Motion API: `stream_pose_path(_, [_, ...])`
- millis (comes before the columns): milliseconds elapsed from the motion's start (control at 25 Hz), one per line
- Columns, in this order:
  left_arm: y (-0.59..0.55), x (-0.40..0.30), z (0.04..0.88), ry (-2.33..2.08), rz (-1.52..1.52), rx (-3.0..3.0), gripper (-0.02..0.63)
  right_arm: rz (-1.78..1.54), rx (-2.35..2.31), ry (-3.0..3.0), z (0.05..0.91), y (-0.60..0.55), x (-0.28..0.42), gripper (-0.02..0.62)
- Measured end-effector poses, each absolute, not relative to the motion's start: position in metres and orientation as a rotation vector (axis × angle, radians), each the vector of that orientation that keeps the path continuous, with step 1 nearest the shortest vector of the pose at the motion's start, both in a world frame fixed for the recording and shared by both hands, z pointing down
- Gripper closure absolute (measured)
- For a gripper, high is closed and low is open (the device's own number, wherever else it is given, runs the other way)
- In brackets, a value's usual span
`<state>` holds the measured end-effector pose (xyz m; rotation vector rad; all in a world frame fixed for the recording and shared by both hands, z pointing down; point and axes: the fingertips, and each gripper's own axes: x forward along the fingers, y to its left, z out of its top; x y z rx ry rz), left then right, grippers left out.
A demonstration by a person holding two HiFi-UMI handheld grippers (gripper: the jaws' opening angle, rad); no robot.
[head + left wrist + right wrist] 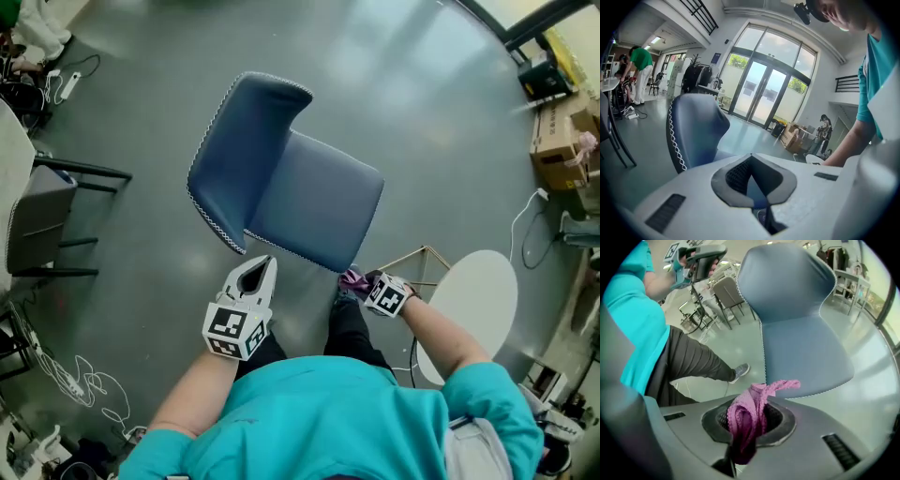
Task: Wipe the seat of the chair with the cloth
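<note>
The blue padded chair stands in front of me; its seat (317, 204) is bare, with the backrest (239, 131) to its left. My right gripper (361, 280) hovers just off the seat's near right corner, shut on a crumpled pink cloth (352, 278). In the right gripper view the cloth (749, 414) bunches up between the jaws, with the seat (806, 357) just beyond. My left gripper (265, 261) is held at the seat's near edge, jaws together and holding nothing. In the left gripper view the left gripper (751, 165) points past the backrest (696, 129).
A round white table (473, 302) with thin metal legs stands close on the right. A second chair (42, 217) sits at the left, cardboard boxes (561, 141) at the far right, and cables (80, 380) on the floor. A person in green (640, 65) stands far off.
</note>
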<state>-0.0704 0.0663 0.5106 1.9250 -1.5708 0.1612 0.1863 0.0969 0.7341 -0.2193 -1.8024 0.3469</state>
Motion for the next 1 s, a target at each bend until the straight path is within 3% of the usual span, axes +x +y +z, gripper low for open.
stream_pose_path(480, [0.080, -0.151, 0.400, -1.400, 0.133, 2.168, 0.620, 0.820, 0.433, -2.092, 0.566, 0.056, 0.099, 0.538])
stream_pose_path(680, [0.075, -0.175, 0.348, -1.391, 0.143, 2.207, 0.620, 0.874, 0.577, -2.256, 0.479, 0.043, 0.079, 0.538])
stream_pose_path(1000, [0.045, -0.085, 0.236, -1.424, 0.057, 2.304, 0.620, 0.910, 0.719, -2.488, 0.348, 0.020, 0.164, 0.538])
